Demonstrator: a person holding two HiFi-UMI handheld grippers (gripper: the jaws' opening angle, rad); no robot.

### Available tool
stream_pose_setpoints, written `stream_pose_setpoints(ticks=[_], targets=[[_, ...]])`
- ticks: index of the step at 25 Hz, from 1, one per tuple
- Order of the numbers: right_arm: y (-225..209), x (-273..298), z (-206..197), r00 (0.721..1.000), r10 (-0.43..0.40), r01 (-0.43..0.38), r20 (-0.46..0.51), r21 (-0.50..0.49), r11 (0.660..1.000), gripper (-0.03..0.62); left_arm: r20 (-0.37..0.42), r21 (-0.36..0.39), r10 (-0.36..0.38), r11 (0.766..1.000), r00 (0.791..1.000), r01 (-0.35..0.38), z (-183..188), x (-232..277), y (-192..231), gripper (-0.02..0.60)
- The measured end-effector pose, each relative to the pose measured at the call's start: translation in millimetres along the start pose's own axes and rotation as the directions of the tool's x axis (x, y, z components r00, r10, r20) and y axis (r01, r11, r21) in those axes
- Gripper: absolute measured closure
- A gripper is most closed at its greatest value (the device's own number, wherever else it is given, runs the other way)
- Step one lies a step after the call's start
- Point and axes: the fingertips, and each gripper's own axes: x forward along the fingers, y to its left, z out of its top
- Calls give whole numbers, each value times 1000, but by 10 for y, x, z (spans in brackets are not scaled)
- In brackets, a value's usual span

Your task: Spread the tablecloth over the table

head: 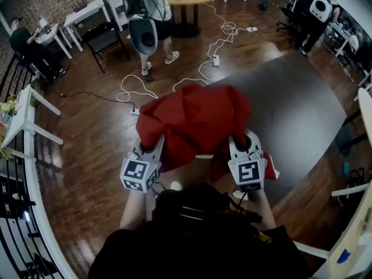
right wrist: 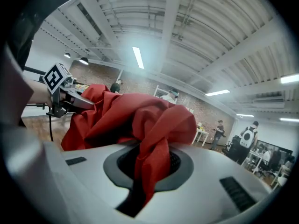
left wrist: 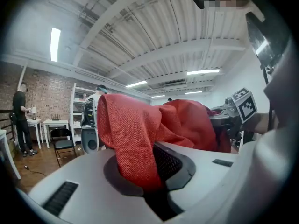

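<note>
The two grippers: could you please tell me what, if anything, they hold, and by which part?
Both hold the red tablecloth: the left gripper pinches a fold at its left side, the right gripper at its right.

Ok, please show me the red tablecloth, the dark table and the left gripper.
tablecloth (head: 195,118): head view, middle of the bunched red fabric.
table (head: 296,112): head view, bare dark top.
left gripper (head: 156,146): head view, between its fingertips, where they clamp the tablecloth.

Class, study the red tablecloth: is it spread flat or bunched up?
Bunched up. The red tablecloth hangs in crumpled folds between the left hand-held gripper and the right hand-held gripper, each clamped on a fold.
</note>
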Motion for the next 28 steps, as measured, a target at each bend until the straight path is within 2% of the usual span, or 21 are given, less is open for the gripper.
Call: stream_pose_setpoints(ticks=[4,8,11,14,17,21,23,26,28], targets=[[423,713,428,996,82,-82,23,-24,996,551,19,-8,67,998,998,-67,7,-154,730,541],[1039,1390,918,973,215,-210,84,-61,976,551,8,-31,200,979,980,-200,-32,-499,1483,541],[1458,1823,1166,928,343,-333,143,-87,939,551,-8,-49,324,945,946,-324,-84,-751,1965,541],[1761,2278,1291,868,461,-450,186,-99,888,551,-33,-47,442,895,896,-443,-129,-911,2309,541],[1902,2789,1349,820,531,-525,212,-89,846,551,-54,-30,527,848,848,-529,-160,-857,2612,541],[1826,3548,1496,759,599,-608,255,-49,792,551,-67,3,607,793,792,-609,-39,-465,3042,541],[1586,3935,1630,750,593,-603,292,-68,795,551,-49,6,631,775,774,-632,107,-146,3239,541],[1115,4406,1782,747,577,-579,329,-103,809,551,-24,1,626,780,780,-626,333,467,3487,541],[760,4693,1750,771,552,-547,318,-114,829,551,-15,-4,608,794,794,-608,454,947,3611,541]])
